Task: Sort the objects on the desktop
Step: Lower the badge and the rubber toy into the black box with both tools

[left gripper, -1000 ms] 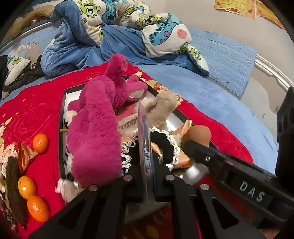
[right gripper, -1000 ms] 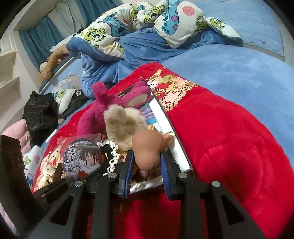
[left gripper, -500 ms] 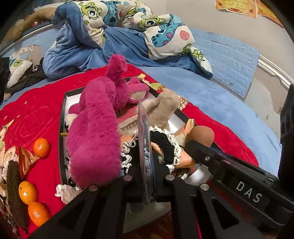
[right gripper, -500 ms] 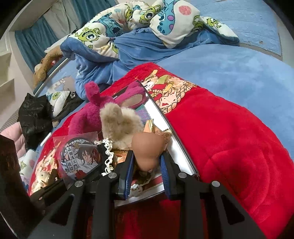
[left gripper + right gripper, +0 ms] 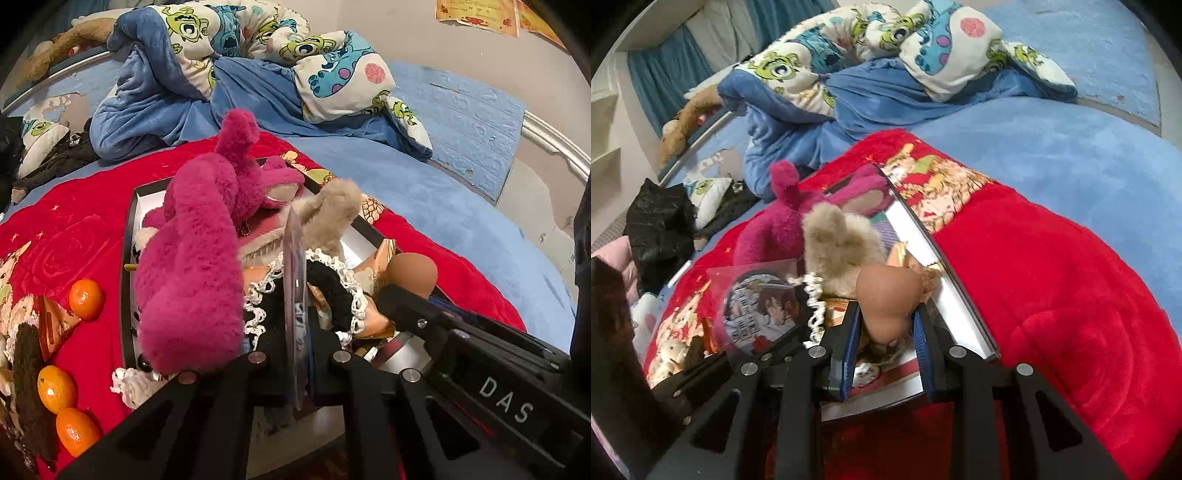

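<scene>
Both hand-held grippers hover loaded over the tray (image 5: 127, 236), a black-rimmed one sitting on the red blanket (image 5: 1052, 295) on the bed.

Left hand-held gripper (image 5: 297, 354): jaws pressed together on a thin clear sleeved badge card (image 5: 294, 295), seen edge-on here; the right wrist view shows its round printed face (image 5: 762, 312). Card is above the near end of the tray, just over a black lace-trimmed scrunchie (image 5: 332, 291).

Right hand-held gripper (image 5: 886, 332): clamped on a brown egg-shaped toy (image 5: 886, 299), blue pads on both flanks, above the tray's near right corner.

Tray is already crowded: magenta plush (image 5: 192, 273) along its left side, beige plush (image 5: 328, 214) toward its far right, gold wrappers underneath. Three oranges (image 5: 85, 298) lie outside, left of the tray.

Judgement: this is the placing step, with both items due to go into the tray.
- Lower the card flat, not on edge, or it will probably tip against the plush.
- Put the brown toy in a gap by the right rim; it is rounded and likely to roll, so release low.
- Free one side at a time; the two grippers are close together.
</scene>
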